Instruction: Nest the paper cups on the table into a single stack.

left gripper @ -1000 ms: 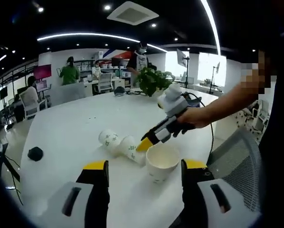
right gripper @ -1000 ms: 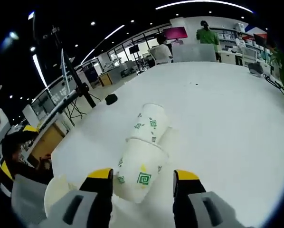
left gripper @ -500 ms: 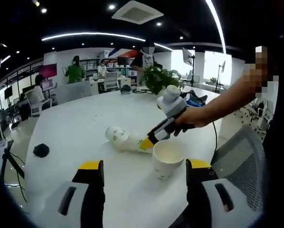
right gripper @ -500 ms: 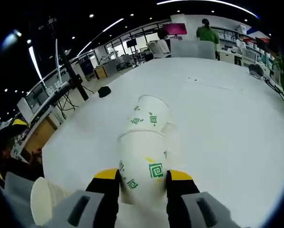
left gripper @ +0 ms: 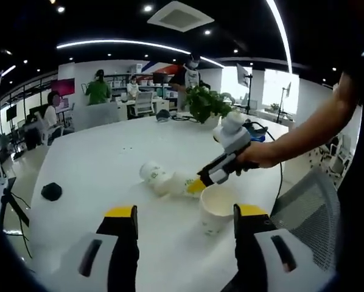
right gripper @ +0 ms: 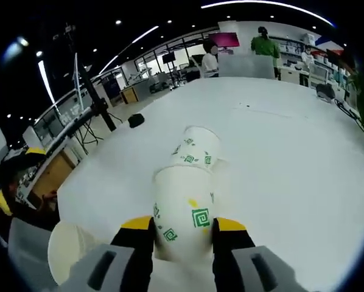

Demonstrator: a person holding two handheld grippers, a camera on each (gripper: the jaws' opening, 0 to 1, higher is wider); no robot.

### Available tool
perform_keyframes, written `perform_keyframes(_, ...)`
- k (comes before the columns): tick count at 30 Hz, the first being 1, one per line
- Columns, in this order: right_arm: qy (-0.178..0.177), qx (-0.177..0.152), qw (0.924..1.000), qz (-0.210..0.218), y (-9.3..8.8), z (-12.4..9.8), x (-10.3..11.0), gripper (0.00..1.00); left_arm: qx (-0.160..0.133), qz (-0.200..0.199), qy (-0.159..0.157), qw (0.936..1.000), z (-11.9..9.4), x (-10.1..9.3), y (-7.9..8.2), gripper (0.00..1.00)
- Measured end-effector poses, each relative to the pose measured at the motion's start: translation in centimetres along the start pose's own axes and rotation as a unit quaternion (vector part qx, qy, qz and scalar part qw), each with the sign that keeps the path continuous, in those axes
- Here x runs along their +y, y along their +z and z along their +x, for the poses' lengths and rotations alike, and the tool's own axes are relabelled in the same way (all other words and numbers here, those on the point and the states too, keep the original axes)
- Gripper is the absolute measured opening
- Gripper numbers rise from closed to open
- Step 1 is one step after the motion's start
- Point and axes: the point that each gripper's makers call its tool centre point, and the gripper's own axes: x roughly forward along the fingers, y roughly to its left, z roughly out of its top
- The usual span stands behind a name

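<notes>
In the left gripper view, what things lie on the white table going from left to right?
Small black object → lying pair of nested paper cups → right gripper, shut on the nearer of those two cups → upright paper cup.
</notes>
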Motion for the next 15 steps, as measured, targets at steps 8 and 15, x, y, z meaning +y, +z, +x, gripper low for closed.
perform_keyframes(8,0.012,-0.033,0.9994,0.006,1.6,-2.4,0.8,0.36,-0.007,-0.016,-0.004,0.9998,0.0,0.2,0.9,0.54)
perform_keyframes(15,0.035,-0.093,0.995,-0.01,4.2,-5.0,2.4,0.36,-0.016,-0.022,-0.026,0.9993,0.1,-0.1,2.4,0.43)
